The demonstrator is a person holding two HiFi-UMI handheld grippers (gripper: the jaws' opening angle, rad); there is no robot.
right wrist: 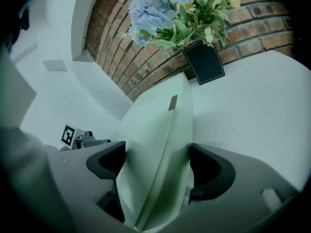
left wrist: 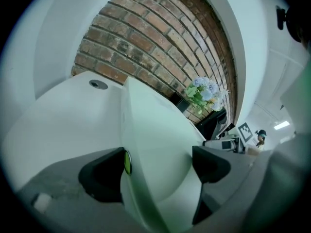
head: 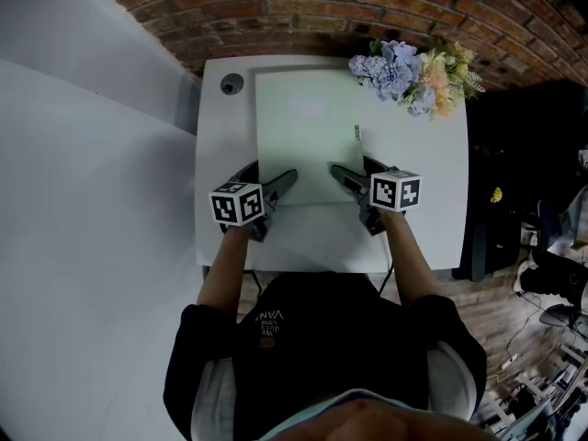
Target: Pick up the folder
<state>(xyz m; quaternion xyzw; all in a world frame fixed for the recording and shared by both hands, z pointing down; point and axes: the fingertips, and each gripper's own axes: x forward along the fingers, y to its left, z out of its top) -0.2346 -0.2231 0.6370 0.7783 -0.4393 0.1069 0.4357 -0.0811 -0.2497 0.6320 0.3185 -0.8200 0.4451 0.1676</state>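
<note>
A pale green folder lies lengthways on the white table, its near edge towards me. My left gripper is at its near left corner and my right gripper at its near right corner. In the left gripper view the folder fills the gap between the dark jaws of the left gripper and bows slightly. In the right gripper view the folder stands edge-on between the jaws of the right gripper, and both jaws touch it. Both grippers look shut on it.
A bunch of blue, peach and white flowers stands at the table's far right corner, with a black card below it. A round cable hole sits at the far left. A brick wall backs the table, and a white wall runs along its left.
</note>
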